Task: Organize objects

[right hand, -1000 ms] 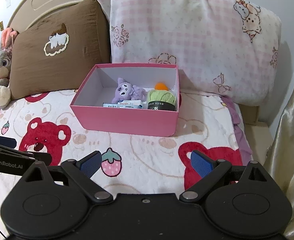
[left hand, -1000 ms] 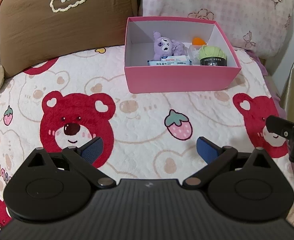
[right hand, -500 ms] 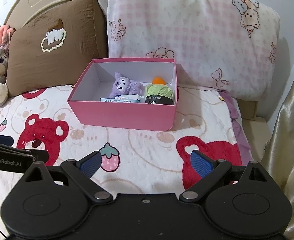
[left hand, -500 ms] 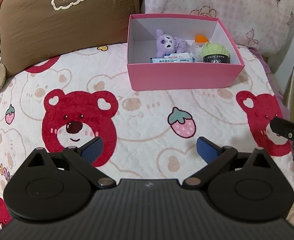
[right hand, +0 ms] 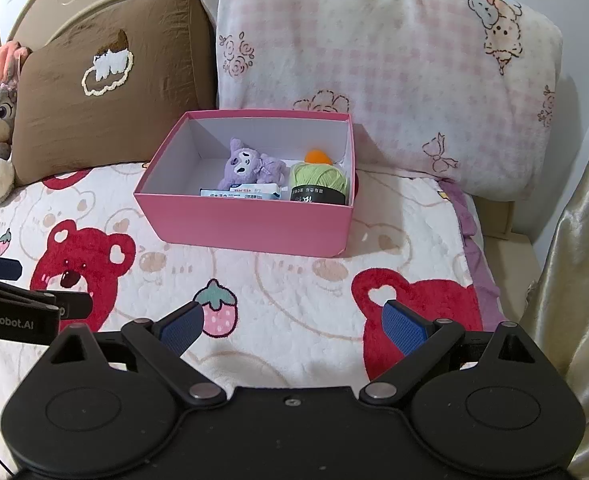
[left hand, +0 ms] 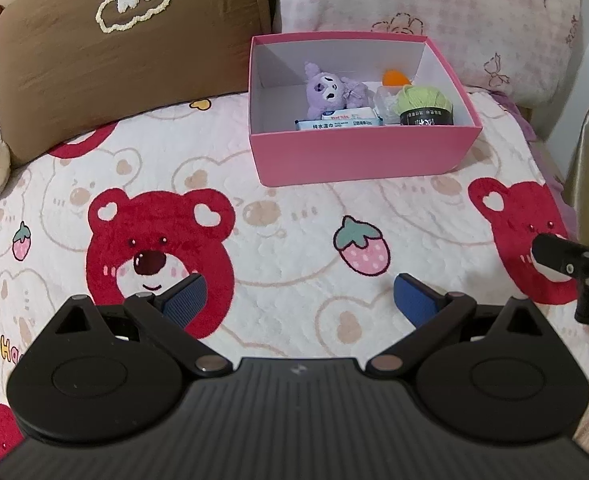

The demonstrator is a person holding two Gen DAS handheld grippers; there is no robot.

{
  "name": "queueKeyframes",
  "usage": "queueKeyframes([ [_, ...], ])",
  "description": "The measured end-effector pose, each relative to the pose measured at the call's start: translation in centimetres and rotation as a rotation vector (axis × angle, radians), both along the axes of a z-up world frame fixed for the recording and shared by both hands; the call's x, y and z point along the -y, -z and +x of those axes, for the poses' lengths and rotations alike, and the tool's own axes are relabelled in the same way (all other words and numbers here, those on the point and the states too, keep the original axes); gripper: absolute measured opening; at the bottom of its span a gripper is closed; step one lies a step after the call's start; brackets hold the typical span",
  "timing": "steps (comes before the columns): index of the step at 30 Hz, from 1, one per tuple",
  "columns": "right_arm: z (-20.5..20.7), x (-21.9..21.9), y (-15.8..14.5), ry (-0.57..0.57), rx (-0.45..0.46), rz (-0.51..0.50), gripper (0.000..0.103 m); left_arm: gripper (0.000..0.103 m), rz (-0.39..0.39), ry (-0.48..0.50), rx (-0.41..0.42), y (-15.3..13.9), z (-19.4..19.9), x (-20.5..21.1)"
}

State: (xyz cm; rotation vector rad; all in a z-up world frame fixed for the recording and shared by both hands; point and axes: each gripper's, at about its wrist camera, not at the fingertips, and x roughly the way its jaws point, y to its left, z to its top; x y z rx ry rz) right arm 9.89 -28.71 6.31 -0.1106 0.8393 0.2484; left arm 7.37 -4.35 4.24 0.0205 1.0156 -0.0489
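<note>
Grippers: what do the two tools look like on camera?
Both match: matte black bodies with two round lobes, silver pivot pins and angled black links ending in blue ribbed jaw pads. The left gripper has a ridged housing and reads "GenRobot.AI" in the right wrist view; the right gripper has a centre screw.

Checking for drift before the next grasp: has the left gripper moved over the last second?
Yes. In the left wrist view the pink box has slid lower and the brown pillow's patch toward the top edge, so the left gripper has tilted or shifted upward; jaws open.
</note>
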Motion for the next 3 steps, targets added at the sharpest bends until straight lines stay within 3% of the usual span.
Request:
queueKeyframes([
  [3, -0.04, 0.01, 0.03, -0.001, 0.000, -0.003, 0.098, 0.101, -0.003, -0.003, -0.005, 0.01, 0.07, -0.07],
])
